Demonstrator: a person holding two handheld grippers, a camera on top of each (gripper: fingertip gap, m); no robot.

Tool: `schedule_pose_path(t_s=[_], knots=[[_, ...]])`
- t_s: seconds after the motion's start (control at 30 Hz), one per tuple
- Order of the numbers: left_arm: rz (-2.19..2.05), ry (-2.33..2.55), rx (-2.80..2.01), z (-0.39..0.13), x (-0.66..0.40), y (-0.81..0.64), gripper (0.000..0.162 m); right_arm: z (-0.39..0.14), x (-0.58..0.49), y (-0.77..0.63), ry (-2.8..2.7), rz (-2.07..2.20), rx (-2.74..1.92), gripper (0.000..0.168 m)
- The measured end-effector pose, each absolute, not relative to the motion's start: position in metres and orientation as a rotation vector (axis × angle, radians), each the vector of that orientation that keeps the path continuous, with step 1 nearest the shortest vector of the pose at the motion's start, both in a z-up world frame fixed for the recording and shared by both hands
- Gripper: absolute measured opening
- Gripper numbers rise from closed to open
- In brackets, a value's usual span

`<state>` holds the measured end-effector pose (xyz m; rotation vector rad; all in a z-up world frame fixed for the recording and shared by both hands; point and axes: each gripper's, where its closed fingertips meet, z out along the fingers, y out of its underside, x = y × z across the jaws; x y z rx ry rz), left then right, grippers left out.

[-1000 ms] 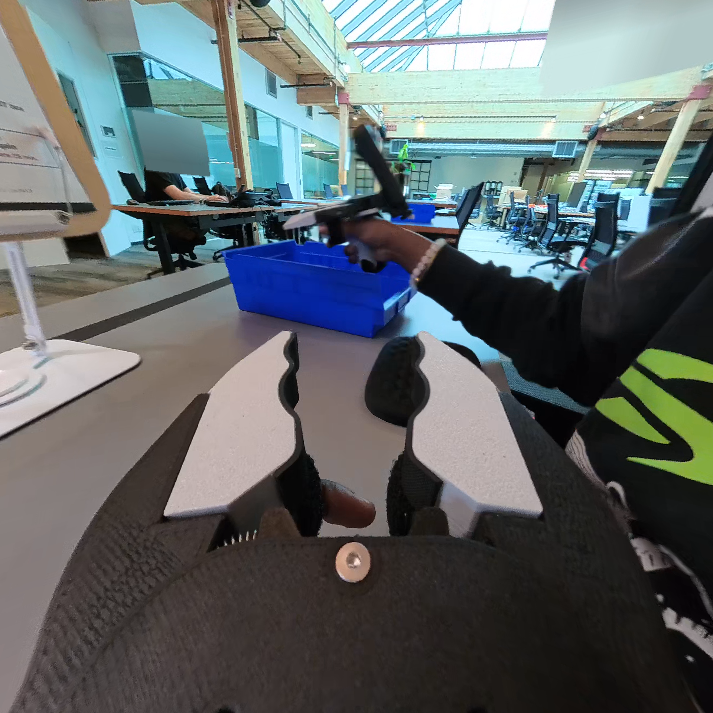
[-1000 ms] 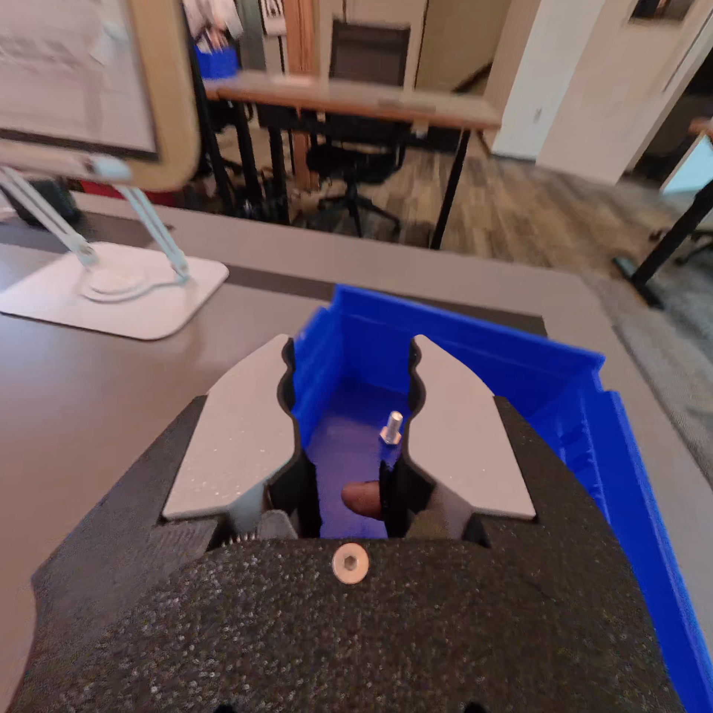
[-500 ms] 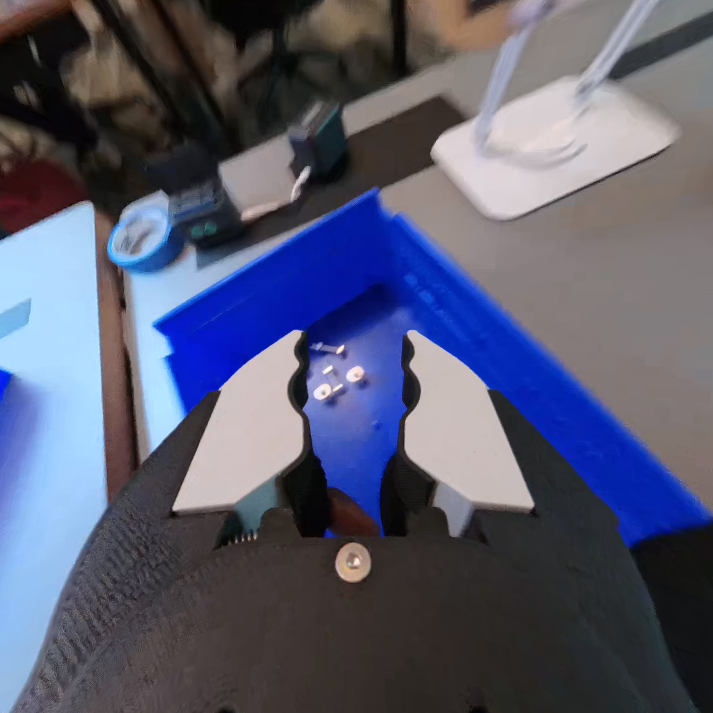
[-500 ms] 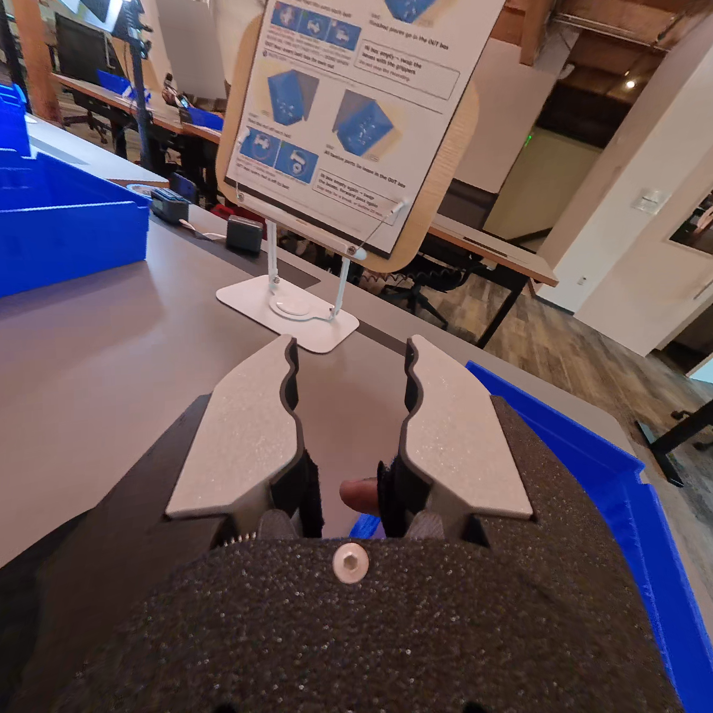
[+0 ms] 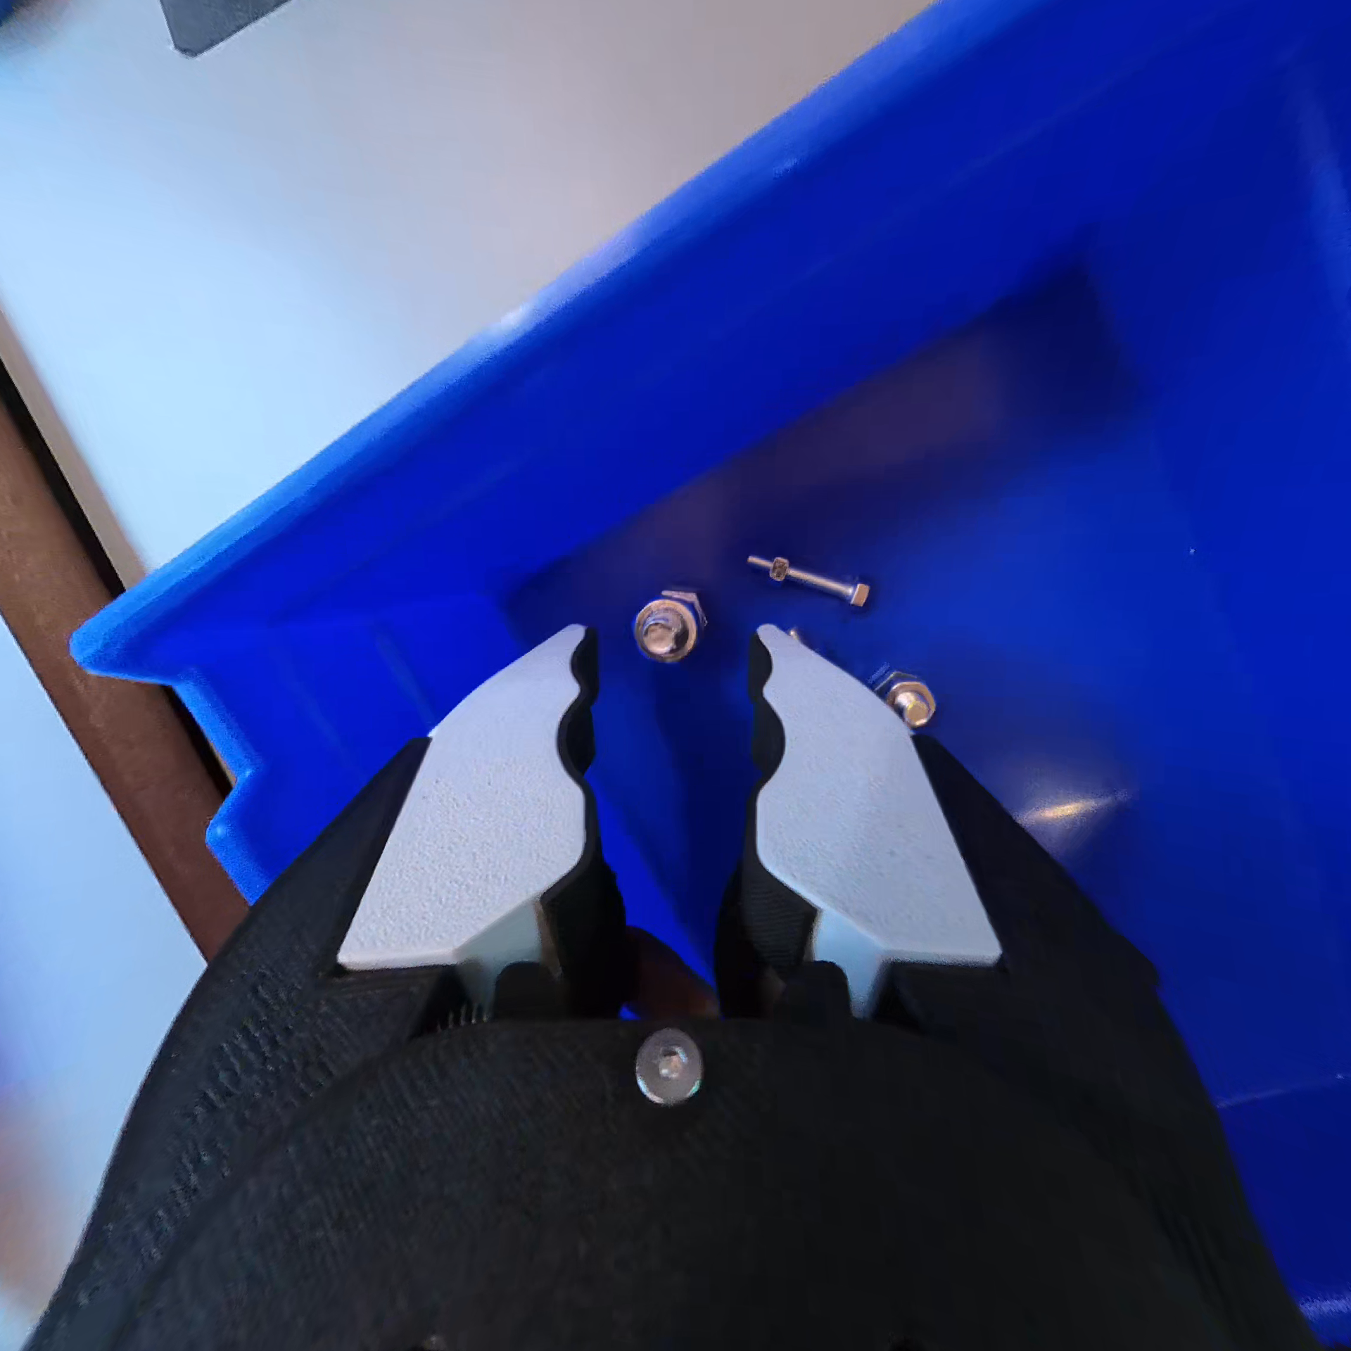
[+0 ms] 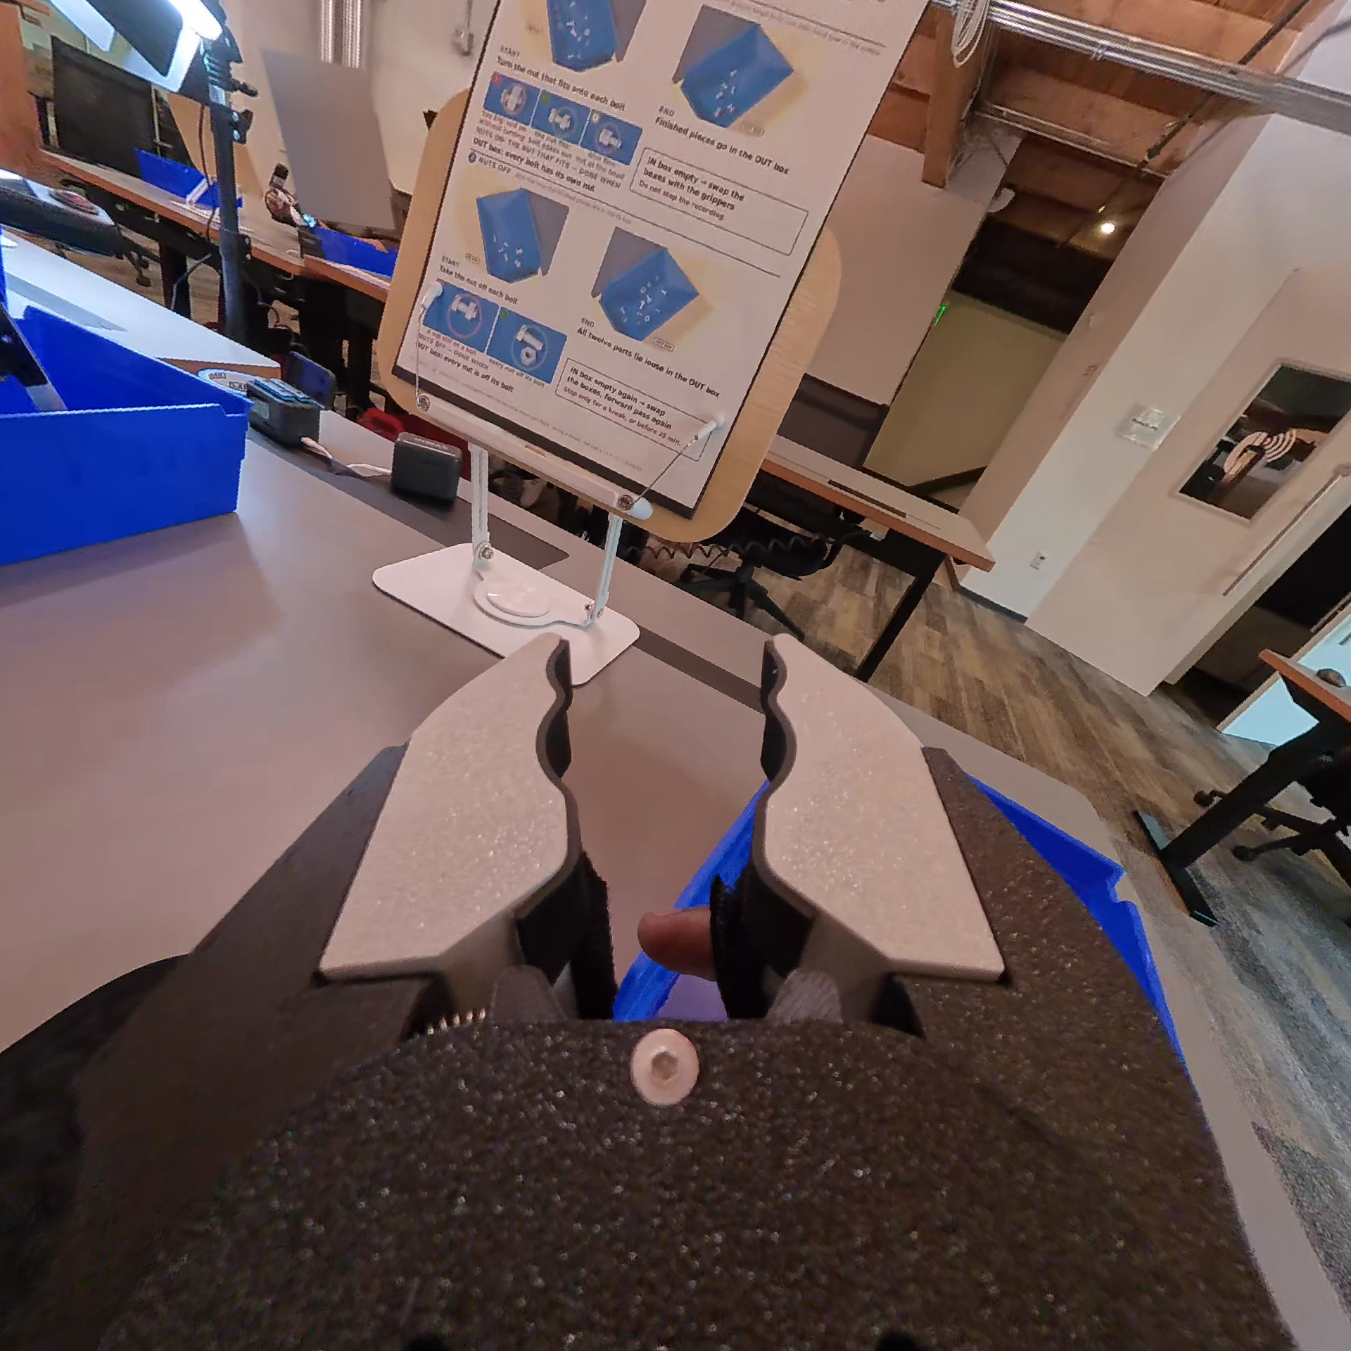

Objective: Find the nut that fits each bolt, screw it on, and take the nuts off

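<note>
Left gripper, jaws spread, should descend straight around the upright bolt; right gripper is spread, empty.

In the left wrist view, the blue bin ran off the right and bottom edges, and the left hand-held gripper covered its near floor. One bolt with a nut lay half behind the right finger; a sliver of another part beside that fingertip was too small to tell. The tabletop was blurred. In the right wrist view, the right hand-held gripper hid most of a second bin, and the instruction sheet was cut off at the top.
</note>
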<state>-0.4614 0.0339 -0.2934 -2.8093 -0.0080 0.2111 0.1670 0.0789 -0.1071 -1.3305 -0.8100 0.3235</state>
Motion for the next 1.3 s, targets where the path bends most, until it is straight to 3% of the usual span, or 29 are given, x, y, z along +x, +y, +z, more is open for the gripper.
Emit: schedule_pose_path(t_s=[0.17,0.2,0.33,0.5,0.77,1.3], knots=[[0.252,-0.005,-2.863,-0.304,-0.465,0.034,0.035,-0.107,0.167,0.079,-0.818,0.298,-1.328,0.05],[0.252,0.002,-2.858,-0.304,-0.465,0.035,0.021,-0.107,0.167,0.078,-0.819,0.296,-1.326,0.05],[0.225,0.074,-2.837,-0.295,-0.457,0.035,0.02,-0.11,0.163,0.077,-0.84,0.291,-1.334,0.05],[0.13,0.263,-2.678,-0.238,-0.414,0.034,0.02,-0.117,0.136,0.063,-0.935,0.363,-1.315,0.048],[-0.124,0.83,-2.281,-0.151,-0.251,0.006,0.019,-0.131,0.066,0.015,-1.133,0.673,-1.252,0.047],[-0.289,1.503,-1.972,-0.176,-0.047,-0.056,0.019,-0.18,-0.023,-0.055,-1.395,0.929,-1.212,0.044]])
